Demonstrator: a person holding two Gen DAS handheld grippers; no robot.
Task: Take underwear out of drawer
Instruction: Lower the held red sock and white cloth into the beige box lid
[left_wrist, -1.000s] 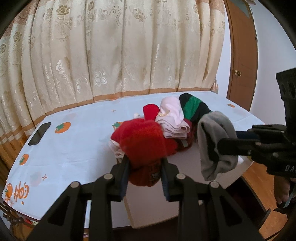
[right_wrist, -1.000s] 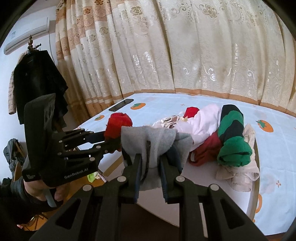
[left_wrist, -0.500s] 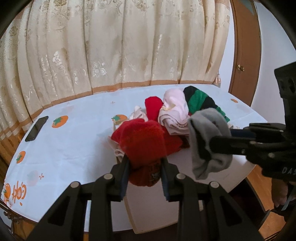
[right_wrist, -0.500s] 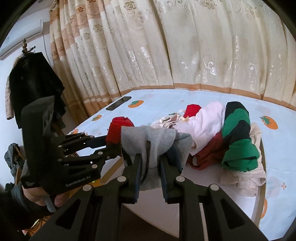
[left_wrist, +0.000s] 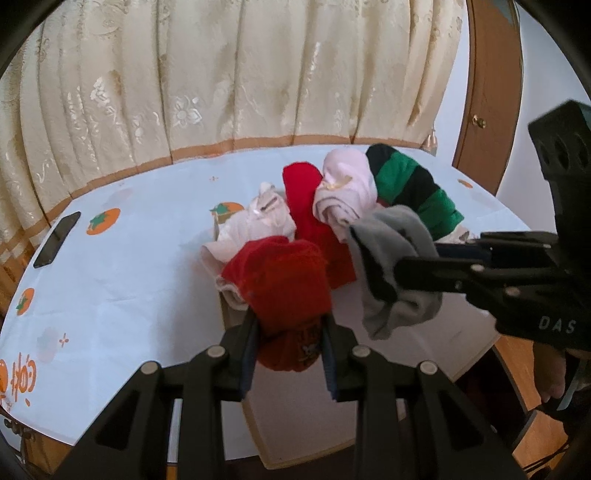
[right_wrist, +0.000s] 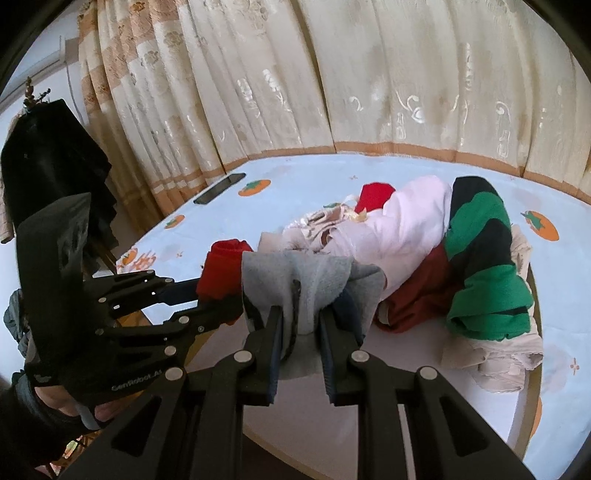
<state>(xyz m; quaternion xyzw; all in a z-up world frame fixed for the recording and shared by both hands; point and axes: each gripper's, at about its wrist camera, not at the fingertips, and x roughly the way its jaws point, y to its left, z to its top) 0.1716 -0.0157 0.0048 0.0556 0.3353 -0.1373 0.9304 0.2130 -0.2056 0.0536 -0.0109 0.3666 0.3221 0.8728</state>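
Note:
My left gripper (left_wrist: 290, 326) is shut on a red rolled underwear (left_wrist: 284, 291), held above the table's near edge; it shows in the right wrist view (right_wrist: 221, 267) too. My right gripper (right_wrist: 301, 325) is shut on a grey underwear (right_wrist: 310, 280), also seen hanging at the right in the left wrist view (left_wrist: 395, 269). The two grippers are close, side by side. Behind them lies a pile on the table: a bright red piece (left_wrist: 303, 195), a pink-white one (left_wrist: 343, 192), a green-and-black striped one (right_wrist: 484, 258) and a dark red one (right_wrist: 421, 295). No drawer is visible.
A round table with a pale blue persimmon-print cloth (left_wrist: 110, 277) bears the pile. A black phone (left_wrist: 57, 240) lies at its far left edge. Cream curtains (left_wrist: 221, 74) hang behind. A wooden door (left_wrist: 484, 92) is at the right, a dark coat (right_wrist: 51, 162) at the left.
Both grippers have moved forward and up over the table with their pieces still held. The clothes pile now looks closer and lower in view.

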